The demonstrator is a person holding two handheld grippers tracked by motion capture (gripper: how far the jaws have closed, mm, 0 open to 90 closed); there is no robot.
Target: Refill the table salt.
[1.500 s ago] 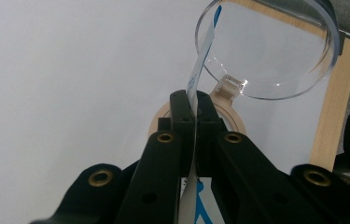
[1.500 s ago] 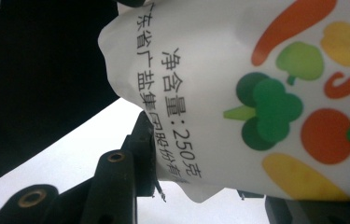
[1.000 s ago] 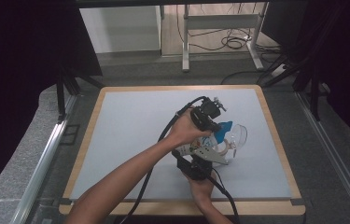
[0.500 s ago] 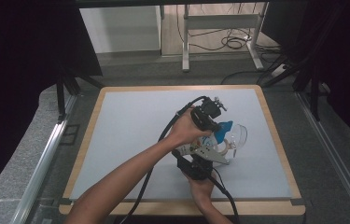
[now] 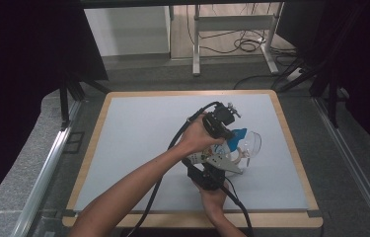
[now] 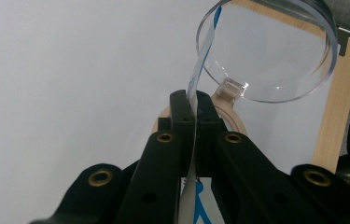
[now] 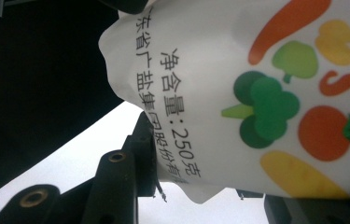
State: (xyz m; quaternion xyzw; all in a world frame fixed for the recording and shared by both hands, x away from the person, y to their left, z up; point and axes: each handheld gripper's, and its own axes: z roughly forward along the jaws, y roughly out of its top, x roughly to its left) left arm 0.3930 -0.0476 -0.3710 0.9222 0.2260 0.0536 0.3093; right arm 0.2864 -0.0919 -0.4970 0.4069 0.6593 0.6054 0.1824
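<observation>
A white salt bag printed with vegetables and black characters sits between the jaws of my right gripper, which is shut on its lower part. In the high view the bag shows blue and white at the table's middle right, with my right gripper below it. My left gripper is shut on the bag's thin top edge and, in the high view, my left gripper comes at the bag from above. A clear glass jar stands just beyond, next to the bag.
The table has a pale grey mat with a wooden border. Metal rails run along both sides. Table legs and cables lie on the floor at the back. A wooden ring lies under the jar.
</observation>
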